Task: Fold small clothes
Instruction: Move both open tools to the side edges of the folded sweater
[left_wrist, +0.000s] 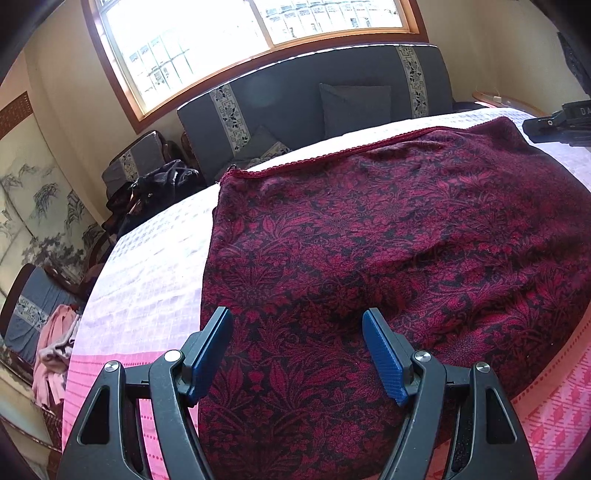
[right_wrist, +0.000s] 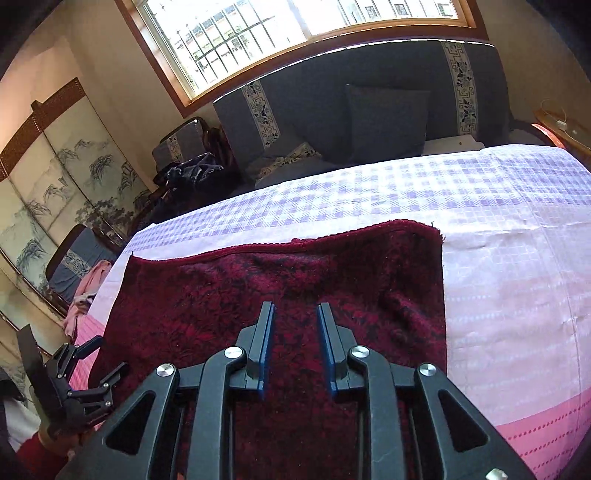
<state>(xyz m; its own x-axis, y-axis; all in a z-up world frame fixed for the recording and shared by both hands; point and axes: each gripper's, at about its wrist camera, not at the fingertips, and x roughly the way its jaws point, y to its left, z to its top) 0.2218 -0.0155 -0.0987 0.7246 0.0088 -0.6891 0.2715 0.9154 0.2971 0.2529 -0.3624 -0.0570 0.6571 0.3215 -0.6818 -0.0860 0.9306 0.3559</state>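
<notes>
Legible text: one fragment only. In the left wrist view, at the right edge of the frame, upper part, the black body of the right gripper (left_wrist: 561, 125) carries pale raised letters reading "DA"; the frame edge cuts off the rest of the word. In the right wrist view no text, label, brand, number or sign can be read on any surface.

Each hand-held gripper (left_wrist: 297, 354) (right_wrist: 295, 345) has black angular linkage arms with triangular cut-outs, silver round screws and blue textured pads (left_wrist: 384, 360); a red sleeve (right_wrist: 35, 456) shows.
</notes>
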